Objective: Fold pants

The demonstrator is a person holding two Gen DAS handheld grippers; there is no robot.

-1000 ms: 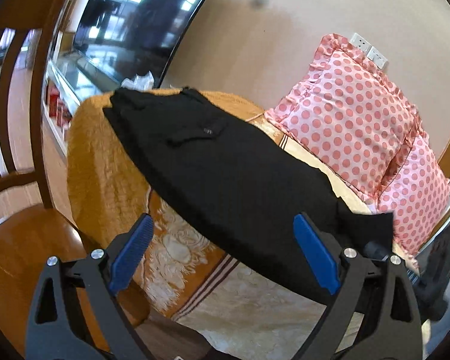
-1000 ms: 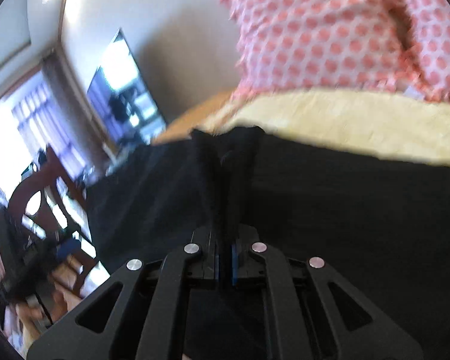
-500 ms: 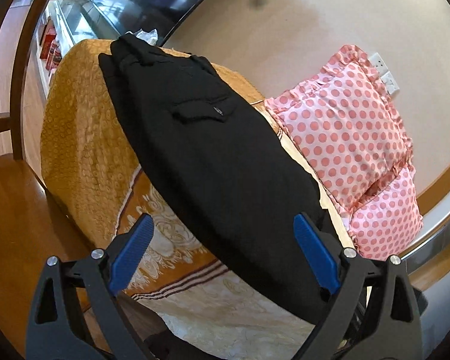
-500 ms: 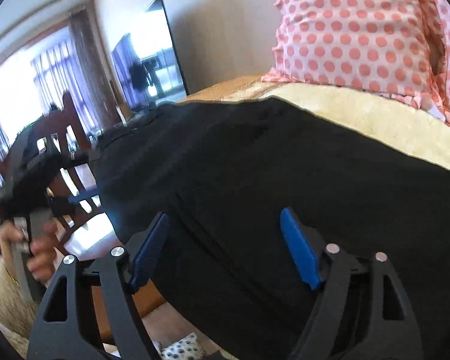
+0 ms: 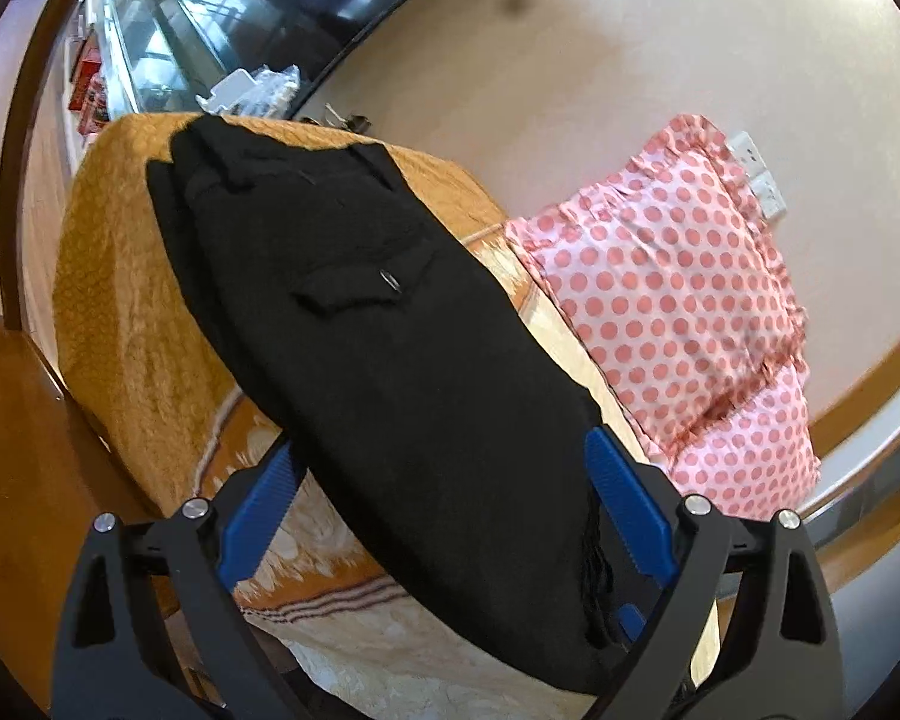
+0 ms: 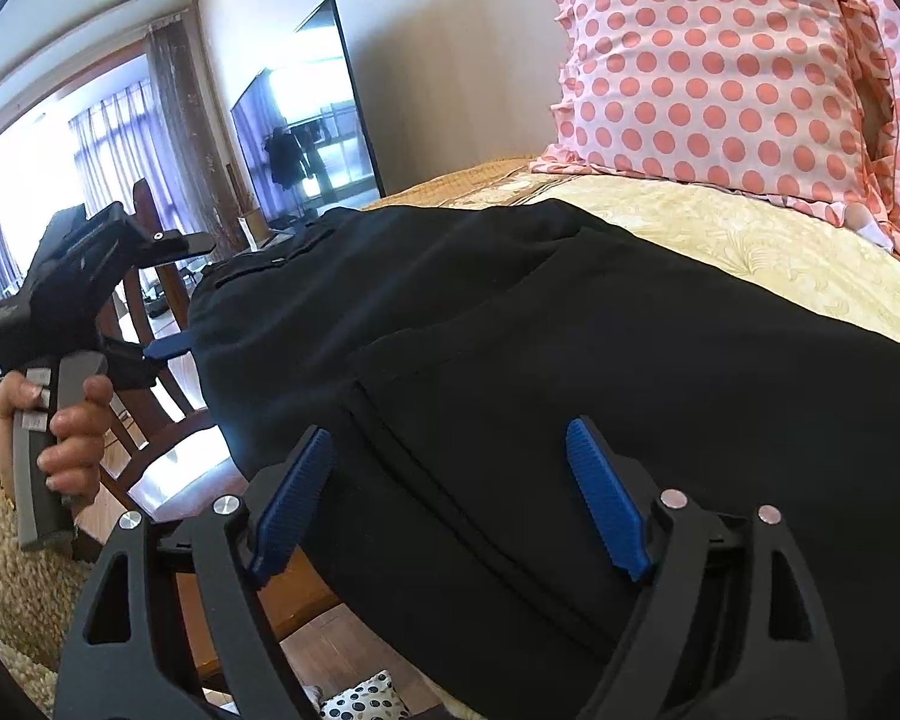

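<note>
Black pants (image 5: pixel 360 324) lie folded lengthwise on a bed, waistband at the far end, a buttoned back pocket (image 5: pixel 366 288) facing up. They also fill the right wrist view (image 6: pixel 570 360). My left gripper (image 5: pixel 444 516) is open, its blue pads either side of the pants' near end, holding nothing. My right gripper (image 6: pixel 450 492) is open just above the black cloth near a seam, holding nothing. The left gripper held in a hand shows in the right wrist view (image 6: pixel 168 348).
The bed has an orange and cream cover (image 5: pixel 120 276). Pink polka-dot pillows (image 5: pixel 678 300) lean on the wall at the head. A wooden chair (image 6: pixel 168 420) stands beside the bed. A television (image 6: pixel 306 120) hangs on the far wall.
My right gripper was shut on a bunch of black cloth a second ago and has opened and let it go. My left gripper has moved closer over the pants' near end.
</note>
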